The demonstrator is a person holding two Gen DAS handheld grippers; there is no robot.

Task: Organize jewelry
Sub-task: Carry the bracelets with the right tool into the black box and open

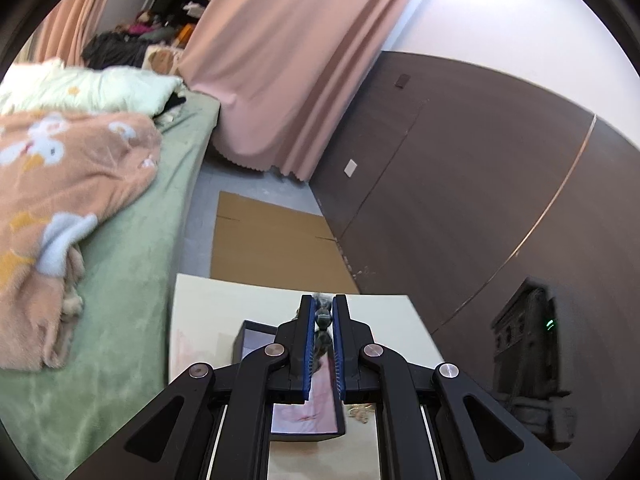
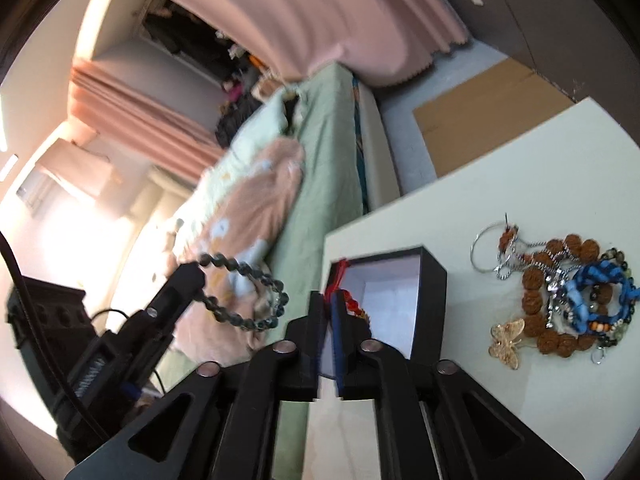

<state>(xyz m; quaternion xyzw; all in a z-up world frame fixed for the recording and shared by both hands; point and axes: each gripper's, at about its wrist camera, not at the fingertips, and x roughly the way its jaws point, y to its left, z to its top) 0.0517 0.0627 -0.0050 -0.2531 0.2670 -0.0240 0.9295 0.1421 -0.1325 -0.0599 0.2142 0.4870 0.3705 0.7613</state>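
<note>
Left gripper [image 1: 321,312] clamped on a dark bead bracelet [image 1: 322,314], beads pinched between the blue pads [image 1: 307,344]; in the right wrist view the same gripper [image 2: 198,280] is raised to the left of the table, off its edge, with the bracelet [image 2: 248,294] hanging out as a loop in front of the bed

Right gripper [image 2: 330,300] fingers nearly together with a narrow gap, tips at the near rim of the black box [image 2: 434,280]; something red [image 2: 348,300] sits right at the tips, can't tell if it is pinched or just lying in the box

Box is open, pale lining, on the white table [image 2: 520,168] near its left edge; left wrist view shows the box [image 1: 240,340] under the gripper

Rest of the jewelry is a pile on the table to the right of the box, apart from it: brown bead bracelet [image 2: 536,280], blue cord bracelet [image 2: 592,280] on top, silver hoop [image 2: 480,256], gold butterfly brooch [image 2: 506,342] at the near edge of the pile

Beyond: green bed [image 1: 132,264] with orange blanket [image 1: 72,184], pink curtain [image 1: 280,80], cardboard [image 1: 272,240] on the floor, dark wall panel [image 1: 460,184]
</note>
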